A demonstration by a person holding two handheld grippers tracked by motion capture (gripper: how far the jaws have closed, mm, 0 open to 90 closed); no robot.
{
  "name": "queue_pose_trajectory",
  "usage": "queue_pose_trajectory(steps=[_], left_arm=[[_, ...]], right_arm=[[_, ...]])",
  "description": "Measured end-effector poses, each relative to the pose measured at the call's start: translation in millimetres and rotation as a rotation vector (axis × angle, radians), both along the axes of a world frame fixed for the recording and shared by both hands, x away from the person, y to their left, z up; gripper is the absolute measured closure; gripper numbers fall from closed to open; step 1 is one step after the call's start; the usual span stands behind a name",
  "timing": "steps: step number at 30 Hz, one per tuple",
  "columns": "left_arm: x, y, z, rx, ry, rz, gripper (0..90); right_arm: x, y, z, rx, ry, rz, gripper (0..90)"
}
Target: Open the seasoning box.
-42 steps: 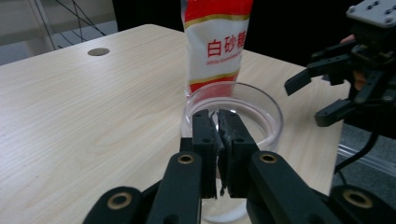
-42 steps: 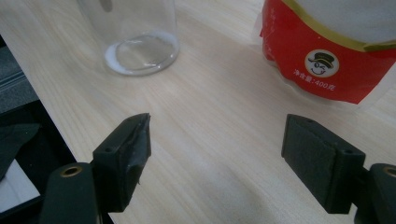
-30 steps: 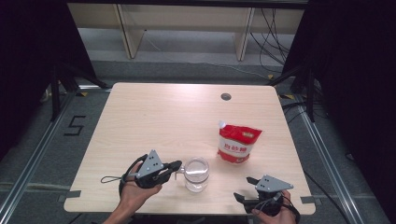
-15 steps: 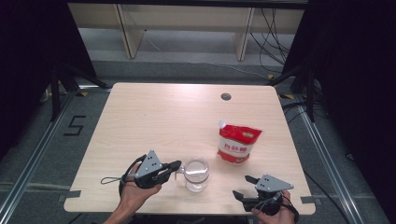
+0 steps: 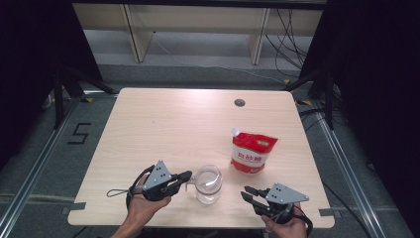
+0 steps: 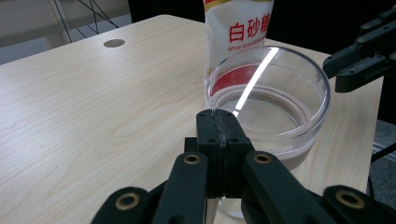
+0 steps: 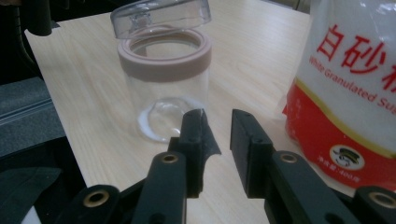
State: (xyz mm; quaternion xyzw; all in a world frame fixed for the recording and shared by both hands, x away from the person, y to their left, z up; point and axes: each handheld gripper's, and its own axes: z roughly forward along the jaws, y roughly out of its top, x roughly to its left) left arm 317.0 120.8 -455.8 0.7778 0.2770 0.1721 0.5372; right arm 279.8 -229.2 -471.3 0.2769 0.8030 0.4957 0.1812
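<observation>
Little had moved since the earlier frames; only the right gripper (image 5: 250, 194) had edged slightly left at the lower right of the high view, jaws a little apart. At lower centre stood the clear jar (image 5: 208, 184), lid tipped open. The left gripper (image 5: 184, 176) had its jaws pressed together at the jar's rim. Upper right of it, well apart, sat the sugar bag (image 5: 252, 153).

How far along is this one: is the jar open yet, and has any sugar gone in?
Done: the jar's lid is tipped open. In hand: the left gripper is shut at the lid's edge. Left: the jar looks empty; the sugar bag stands untouched beside it, and the right gripper is open and holds nothing.
</observation>
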Motion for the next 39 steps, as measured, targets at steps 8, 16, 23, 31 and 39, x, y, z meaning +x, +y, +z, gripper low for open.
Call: queue_pose_trajectory(steps=[8, 16, 23, 31, 39], left_arm=[[0.0, 0.2, 0.0, 0.002, -0.002, -0.002, 88.7], [-0.3, 0.2, -0.3, 0.003, -0.007, -0.002, 88.7], [-0.1, 0.4, -0.4, 0.000, -0.005, -0.003, 88.7], [0.5, 0.9, -0.6, -0.007, 0.001, -0.005, 88.7], [3.5, 4.9, 0.0, 0.001, 0.004, -0.029, 83.0]], right_arm=[[8.0, 16.4, 3.2, 0.026, -0.025, 0.049, 86.5], [16.8, 37.2, 5.6, 0.012, -0.044, 0.097, 89.6], [20.4, 47.9, 7.4, 0.005, -0.040, 0.104, 90.0], [23.5, 51.4, 13.2, 0.004, -0.039, 0.117, 90.0], [23.9, 54.1, 18.7, 0.002, -0.045, 0.122, 90.0]])
